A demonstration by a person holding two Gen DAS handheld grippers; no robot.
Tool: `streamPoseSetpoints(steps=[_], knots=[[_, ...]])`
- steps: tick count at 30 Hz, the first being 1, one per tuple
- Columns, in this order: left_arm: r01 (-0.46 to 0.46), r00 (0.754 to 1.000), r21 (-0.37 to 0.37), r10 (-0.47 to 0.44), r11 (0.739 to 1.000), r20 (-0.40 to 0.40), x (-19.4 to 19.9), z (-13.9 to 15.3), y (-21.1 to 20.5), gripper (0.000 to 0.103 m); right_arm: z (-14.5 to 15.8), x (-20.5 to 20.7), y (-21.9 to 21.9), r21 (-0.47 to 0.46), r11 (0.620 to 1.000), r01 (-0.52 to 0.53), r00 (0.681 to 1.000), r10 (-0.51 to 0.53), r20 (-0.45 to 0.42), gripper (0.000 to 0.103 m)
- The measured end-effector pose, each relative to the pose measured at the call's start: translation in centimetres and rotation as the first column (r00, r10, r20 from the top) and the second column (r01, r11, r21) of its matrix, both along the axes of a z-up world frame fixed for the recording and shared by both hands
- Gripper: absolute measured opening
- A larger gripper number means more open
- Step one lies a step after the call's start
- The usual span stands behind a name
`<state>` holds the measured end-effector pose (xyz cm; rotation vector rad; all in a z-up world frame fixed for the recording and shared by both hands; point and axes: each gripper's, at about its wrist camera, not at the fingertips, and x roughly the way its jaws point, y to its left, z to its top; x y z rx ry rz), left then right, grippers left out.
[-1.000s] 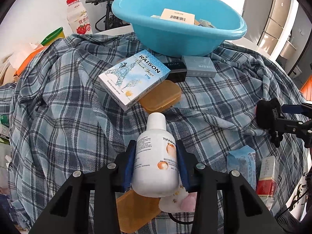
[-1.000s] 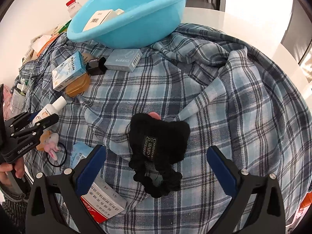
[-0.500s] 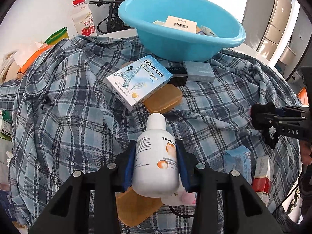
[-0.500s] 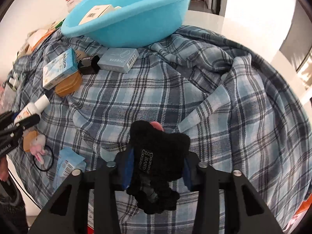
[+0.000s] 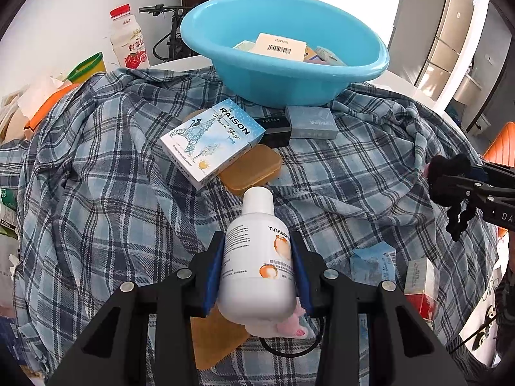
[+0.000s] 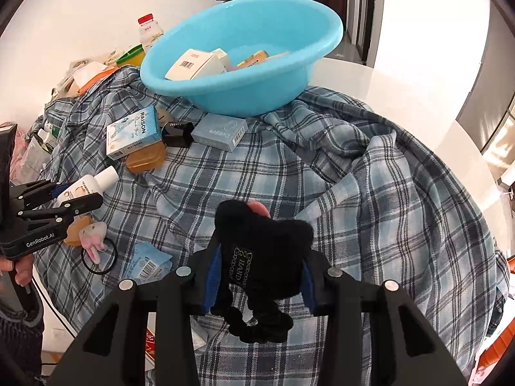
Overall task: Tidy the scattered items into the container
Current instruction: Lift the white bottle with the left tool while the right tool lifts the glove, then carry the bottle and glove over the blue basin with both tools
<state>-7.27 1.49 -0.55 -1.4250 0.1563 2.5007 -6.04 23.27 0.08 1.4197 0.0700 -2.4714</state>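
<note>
On the far left of the bench, a drink bottle with a red cap (image 5: 128,37) stands near the wall beside a green-rimmed tub (image 5: 86,71). A blue plaid shirt (image 5: 96,193) is spread over the bench and carries the scattered things. The left gripper (image 5: 257,259) has its jaws pinching a white lotion bottle (image 5: 259,257) by its sides, cap pointing ahead, raised above a pink plush toy (image 6: 93,236) and a tan lid (image 5: 212,334). Ahead of it a light blue box marked RAISON (image 5: 210,143) lies partly on an amber case (image 5: 251,169), with a black box (image 5: 275,127) and a grey box (image 5: 310,122) just beside, close against the foot of the blue basin (image 5: 289,74). The basin holds a white barcoded box (image 5: 278,46) and other small packs. A blue packet (image 5: 373,260) and a red-and-white box (image 5: 421,280) lie nearer the right edge. On the right, the right gripper (image 6: 259,273) has its jaws clamped on a black fuzzy hair tie (image 6: 260,257), held clear of the shirt, well short of the basin.
</note>
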Motion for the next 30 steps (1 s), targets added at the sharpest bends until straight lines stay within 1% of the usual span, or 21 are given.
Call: streamPoseSetpoints(steps=[6, 9, 12, 16, 21, 24, 26, 30], knots=[[-0.010, 1.000, 0.000, 0.010, 1.000, 0.003, 0.1, 0.1, -0.1, 0.042, -0.5, 0.1, 0.3, -0.011, 1.000, -0.001, 1.000, 0.002, 0.022, 0.040], [-0.014, 1.000, -0.001, 0.014, 1.000, -0.010, 0.1, 0.7, -0.2, 0.042, 0.1, 0.1, 0.3, -0.023, 1.000, 0.001, 1.000, -0.001, 0.009, 0.040], [-0.010, 0.999, 0.003, 0.010, 1.000, -0.043, 0.0, 2.3, -0.2, 0.042, 2.1, 0.4, 0.5, -0.042, 0.999, 0.003, 0.999, -0.004, -0.039, 0.040], [-0.019, 0.992, 0.029, 0.022, 0.999, -0.125, 0.3, 6.0, -0.8, 0.042, 6.4, 1.4, 1.2, -0.081, 0.997, 0.008, 0.988, -0.020, -0.152, 0.040], [-0.033, 0.967, 0.062, 0.047, 0.998, -0.251, 1.1, 11.2, -1.6, 0.042, 11.8, 3.1, 2.1, -0.142, 0.990, -0.001, 0.958, -0.039, -0.283, 0.040], [-0.028, 0.955, 0.072, 0.048, 0.997, -0.293, 1.7, 13.2, -1.6, 0.042, 14.3, 4.3, 2.4, -0.155, 0.988, -0.021, 0.936, -0.035, -0.350, 0.040], [-0.016, 0.949, 0.073, 0.039, 0.997, -0.312, 2.1, 14.1, -1.5, 0.042, 15.2, 4.7, 2.4, -0.155, 0.987, -0.036, 0.928, -0.025, -0.372, 0.041], [0.001, 0.946, 0.072, 0.023, 0.997, -0.323, 2.7, 14.7, -1.1, 0.042, 15.0, 4.8, 2.5, -0.160, 0.986, -0.036, 0.934, -0.024, -0.357, 0.041]])
